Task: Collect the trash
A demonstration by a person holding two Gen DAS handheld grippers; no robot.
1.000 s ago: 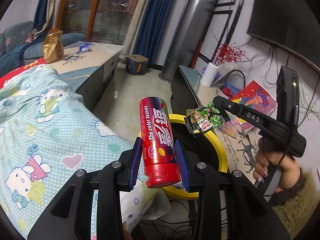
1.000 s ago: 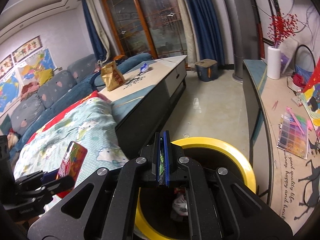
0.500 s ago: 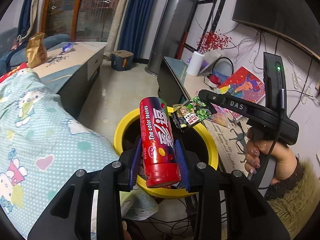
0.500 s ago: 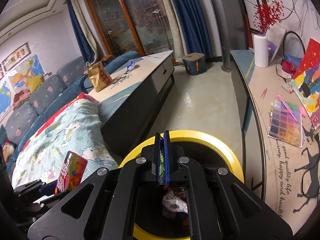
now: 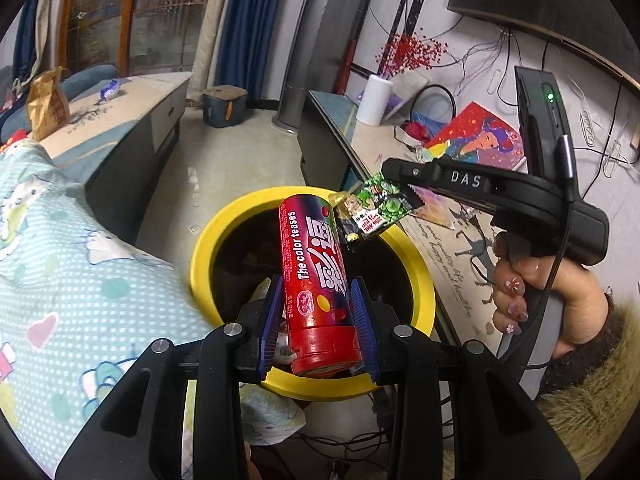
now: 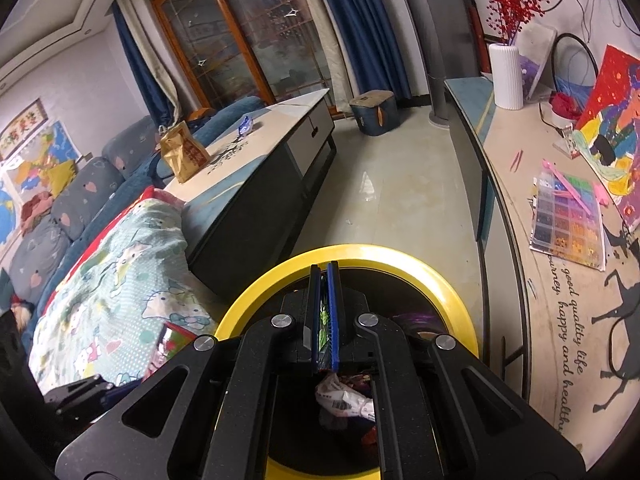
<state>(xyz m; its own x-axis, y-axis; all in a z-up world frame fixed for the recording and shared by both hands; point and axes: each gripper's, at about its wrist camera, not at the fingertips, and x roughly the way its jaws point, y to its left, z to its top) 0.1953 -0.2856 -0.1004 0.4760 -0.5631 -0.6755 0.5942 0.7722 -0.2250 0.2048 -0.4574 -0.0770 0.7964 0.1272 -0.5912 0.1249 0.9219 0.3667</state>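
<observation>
Both grippers now lower, closer over the yellow bin (image 5: 416, 264). Left gripper (image 5: 318, 312) still clamps the red tube (image 5: 316, 272); right gripper (image 6: 325, 312) still pinches the green wrapper (image 5: 374, 210), both above the opening.

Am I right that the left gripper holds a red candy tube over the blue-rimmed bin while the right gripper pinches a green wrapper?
Not quite: the bin has a yellow rim, not blue, as the left wrist view shows. The rest stands: the left gripper holds the red candy tube over it, and the right gripper pinches the green wrapper.
</observation>
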